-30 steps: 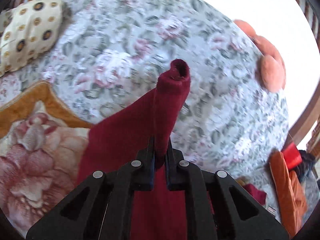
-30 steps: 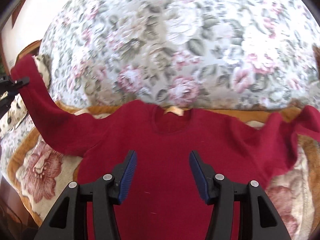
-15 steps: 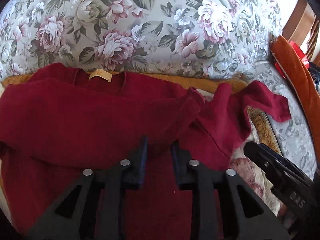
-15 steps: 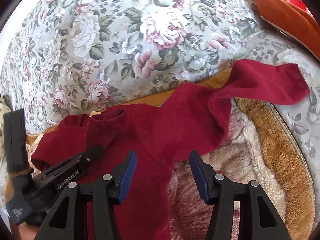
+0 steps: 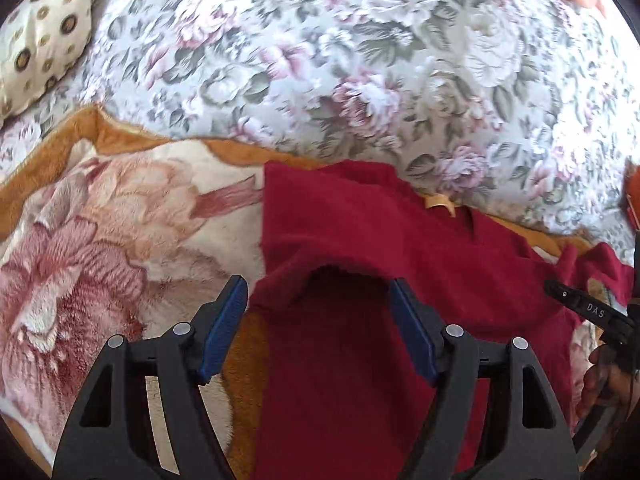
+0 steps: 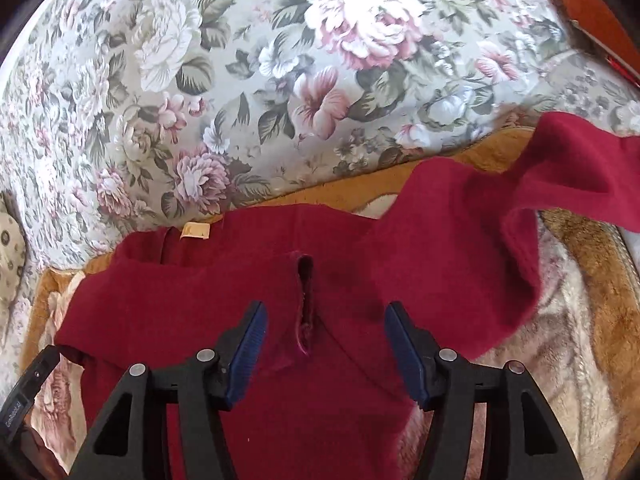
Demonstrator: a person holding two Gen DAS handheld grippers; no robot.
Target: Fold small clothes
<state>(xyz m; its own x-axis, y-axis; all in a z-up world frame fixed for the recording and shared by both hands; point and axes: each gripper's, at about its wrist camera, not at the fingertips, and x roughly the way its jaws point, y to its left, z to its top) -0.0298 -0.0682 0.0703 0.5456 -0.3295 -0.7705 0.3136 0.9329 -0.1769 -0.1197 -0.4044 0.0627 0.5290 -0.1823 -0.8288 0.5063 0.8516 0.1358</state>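
The red sweater [image 5: 360,360] lay flat on the plush floral blanket [image 5: 100,240], collar toward the flowered bedspread [image 5: 360,60]. The left hand-held gripper [image 5: 318,322] stood wide over the folded-in sleeve, gripping nothing. The right hand-held gripper [image 6: 322,344] was spread wide too, empty, the sleeve cuff [image 6: 306,304] lying between its fingers on the sweater's body

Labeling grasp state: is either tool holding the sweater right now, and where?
Nothing is held. The left tool and right tool are both open above the red sweater; its folded-in sleeve cuff lies loose between the right fingers.
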